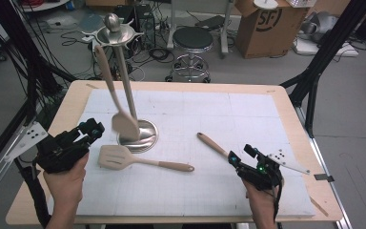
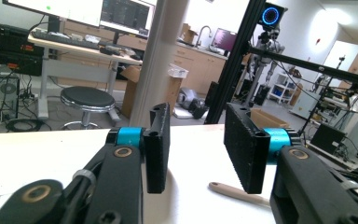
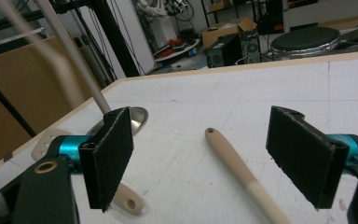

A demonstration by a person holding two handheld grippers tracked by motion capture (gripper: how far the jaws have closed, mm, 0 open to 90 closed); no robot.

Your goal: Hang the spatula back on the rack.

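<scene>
Left tool sits by the stand base, jaws apart, nothing between the pads; the hung spatula dangles blurred on the stand, so it looks freshly let go and swinging. Right tool hovers wide open over the end of the loose utensil handle, not gripping yet. The slotted spatula lies flat on the desk between the two hands. My read: next pick is that handle. Do it well by centring the pads across it, coming down level, closing firmly near the end, and waiting for the swing to settle before lifting toward the stand's rim.
</scene>
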